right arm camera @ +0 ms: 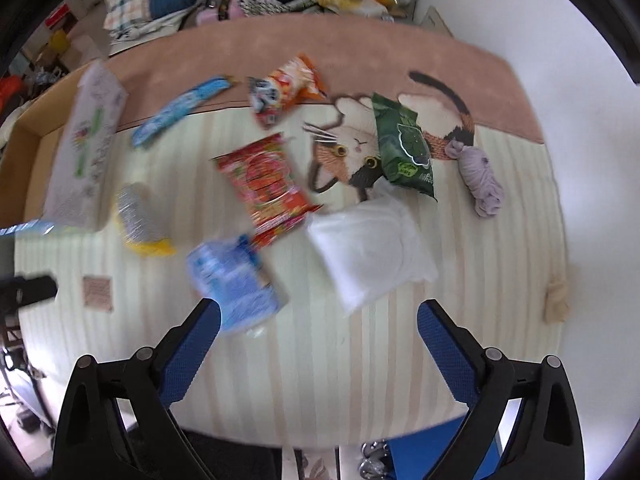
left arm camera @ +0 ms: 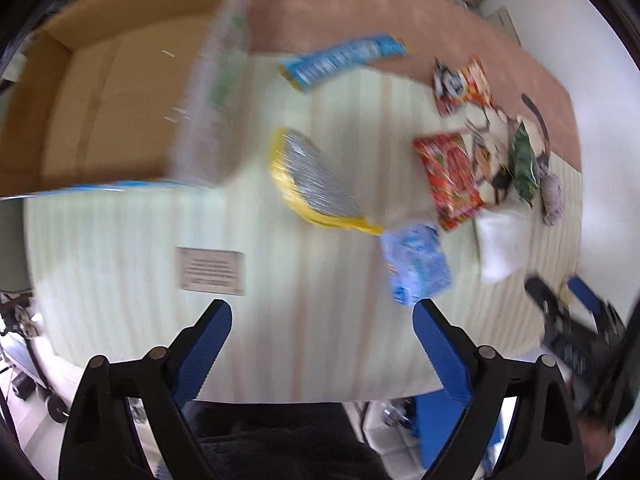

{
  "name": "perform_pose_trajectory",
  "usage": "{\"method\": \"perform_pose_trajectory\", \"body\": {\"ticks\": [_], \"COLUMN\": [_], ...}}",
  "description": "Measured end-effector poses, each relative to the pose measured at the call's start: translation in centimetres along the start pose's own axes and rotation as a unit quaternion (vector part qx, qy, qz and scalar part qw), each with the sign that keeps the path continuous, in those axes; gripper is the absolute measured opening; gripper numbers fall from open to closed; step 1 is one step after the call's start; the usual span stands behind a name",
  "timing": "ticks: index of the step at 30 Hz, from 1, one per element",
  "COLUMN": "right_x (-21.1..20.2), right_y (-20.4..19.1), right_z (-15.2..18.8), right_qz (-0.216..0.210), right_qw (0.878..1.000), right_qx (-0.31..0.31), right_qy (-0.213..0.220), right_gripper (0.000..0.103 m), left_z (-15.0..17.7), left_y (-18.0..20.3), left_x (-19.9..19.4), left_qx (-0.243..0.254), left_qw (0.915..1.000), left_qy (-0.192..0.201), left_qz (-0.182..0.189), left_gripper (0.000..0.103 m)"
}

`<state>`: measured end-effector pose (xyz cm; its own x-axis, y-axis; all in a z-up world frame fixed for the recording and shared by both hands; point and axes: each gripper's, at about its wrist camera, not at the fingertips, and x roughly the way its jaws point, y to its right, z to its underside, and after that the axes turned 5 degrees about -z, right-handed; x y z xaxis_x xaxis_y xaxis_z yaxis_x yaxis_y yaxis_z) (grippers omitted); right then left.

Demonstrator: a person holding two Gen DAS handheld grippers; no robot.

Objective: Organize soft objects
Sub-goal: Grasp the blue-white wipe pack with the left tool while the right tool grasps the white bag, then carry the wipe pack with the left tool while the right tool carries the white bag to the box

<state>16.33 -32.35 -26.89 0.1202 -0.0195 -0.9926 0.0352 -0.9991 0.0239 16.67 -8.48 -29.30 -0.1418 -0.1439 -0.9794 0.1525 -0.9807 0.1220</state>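
Red packet [right arm camera: 267,186]: lying flat mid-mat, long axis running from far-left to near-right, its near corner sitting just beside the blue pack [right arm camera: 234,280].
White pouch [right arm camera: 370,248]: lying just right of the red packet, near the cat picture, long axis slanting from far-left to near-right.
Green bag [right arm camera: 402,146]: resting over the cat's face, long axis pointing away from the camera (roughly upright in the right wrist view).
Purple yarn [right arm camera: 482,180]: sitting right of the green bag, apart from it.
Tissue pack [right arm camera: 86,148]: leaning at the cardboard box [left arm camera: 92,92] edge, long axis running away from the camera.
Left gripper [left arm camera: 322,336]: hovering over the striped mat [left arm camera: 280,320], jaws spread wide, gripping nothing (view's pretty blurry).
Right gripper [right arm camera: 318,332]: hovering over the mat's near edge, jaws spread too, nothing between them.
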Motion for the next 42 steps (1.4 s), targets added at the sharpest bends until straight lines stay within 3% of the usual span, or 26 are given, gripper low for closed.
{"method": "perform_pose_trajectory", "body": {"ticks": [4,7,13,16,17,19,20,25,32,37,42], "right_x": [4.5,6.9,11.2,13.4,14.0,14.7,14.9,15.2,15.4,17.9,18.5], "right_y": [4.1,5.7,5.7,6.0,6.5,7.4,7.5,7.8,7.4,5.9,4.1], "right_z": [-3.1,-4.4,-4.9,-4.9,-5.1,-5.5,-5.6,-5.9,-6.0,-6.9,-7.0], "right_qz": [0.011,0.001,0.004,0.011,-0.003,-0.042,-0.056,-0.057,-0.042,-0.029,-0.007], "right_qw": [0.999,0.996,0.983,0.978,0.978,0.978,0.978,0.978,0.978,0.977,0.977], "right_qx": [0.003,-0.028,-0.126,-0.139,-0.130,-0.111,-0.107,-0.107,-0.114,-0.126,-0.132], "right_qy": [-0.042,-0.083,-0.136,-0.157,-0.163,-0.172,-0.173,-0.169,-0.168,-0.169,-0.165], "right_gripper": [0.100,0.100,0.101,0.102,0.103,0.103,0.103,0.103,0.103,0.103,0.103], "left_z": [-0.9,-1.6,-2.9,-3.1,-3.1,-2.9,-2.7,-1.8,-0.6,0.0,1.2], "left_y": [4.1,7.3,11.6,11.9,11.8,11.5,11.3,9.8,9.2,8.9,11.0], "left_x": [3.9,7.0,11.9,13.4,13.6,13.8,13.9,13.7,14.4,14.1,14.4], "left_qx": [0.007,0.002,0.017,0.015,0.017,0.032,0.043,0.063,0.034,0.027,0.038], "left_qw": [0.9973,0.9937,0.9902,0.9905,0.9907,0.9911,0.9909,0.9907,0.9893,0.9896,0.9913], "left_qy": [-0.062,-0.096,-0.127,-0.131,-0.131,-0.128,-0.127,-0.118,-0.142,-0.140,-0.126], "left_qz": [0.040,0.057,0.054,0.039,0.033,0.010,-0.004,-0.026,0.007,0.018,0.001], "left_gripper": [0.092,0.092,0.091,0.086,0.084,0.068,0.066,0.068,0.068,0.068,0.068]}}
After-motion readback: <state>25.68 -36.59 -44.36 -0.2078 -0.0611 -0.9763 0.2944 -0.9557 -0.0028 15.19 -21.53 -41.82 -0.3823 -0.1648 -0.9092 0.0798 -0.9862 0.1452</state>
